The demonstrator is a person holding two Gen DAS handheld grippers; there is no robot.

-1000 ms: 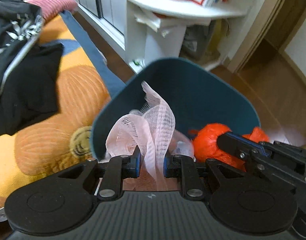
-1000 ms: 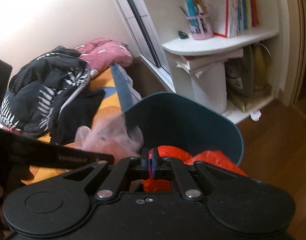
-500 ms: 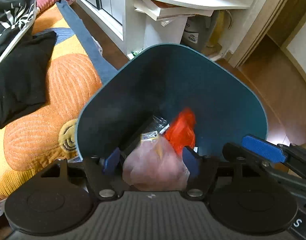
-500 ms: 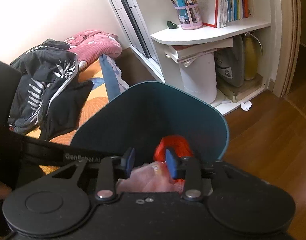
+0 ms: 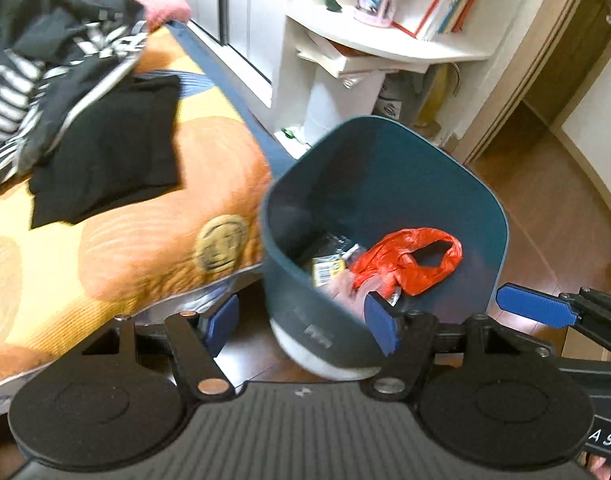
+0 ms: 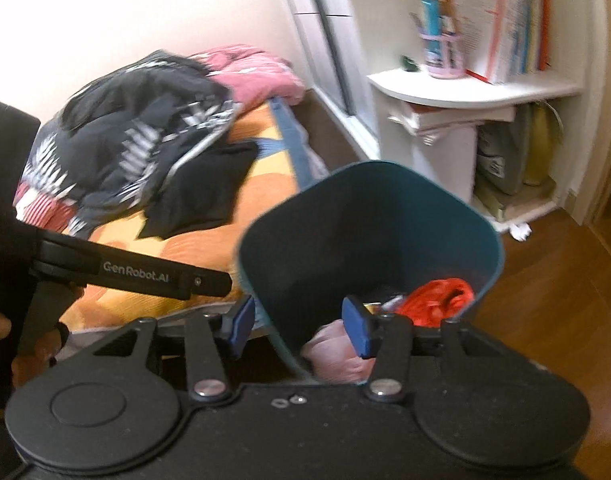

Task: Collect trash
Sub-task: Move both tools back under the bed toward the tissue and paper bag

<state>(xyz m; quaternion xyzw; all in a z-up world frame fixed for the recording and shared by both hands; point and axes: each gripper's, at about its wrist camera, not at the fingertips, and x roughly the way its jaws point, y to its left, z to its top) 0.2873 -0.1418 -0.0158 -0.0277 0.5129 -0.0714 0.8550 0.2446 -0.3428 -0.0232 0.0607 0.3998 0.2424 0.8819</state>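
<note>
Both claws are wide open and hold nothing: the left claw (image 5: 301, 326) hangs over the near rim of the bin (image 5: 493, 216), and the right claw (image 6: 301, 326) straddles that same rim from its side. The trash lies inside the bin: a pink net (image 6: 337, 354) against the near wall, a red bag (image 5: 409, 260) beside it, a yellow wrapper (image 5: 327, 268) next to those. The drop looks done, so the step is likely to pull clear. Lift straight up before swinging away, or a finger may catch the rim and tip the bin toward the bed (image 5: 137, 240).
</note>
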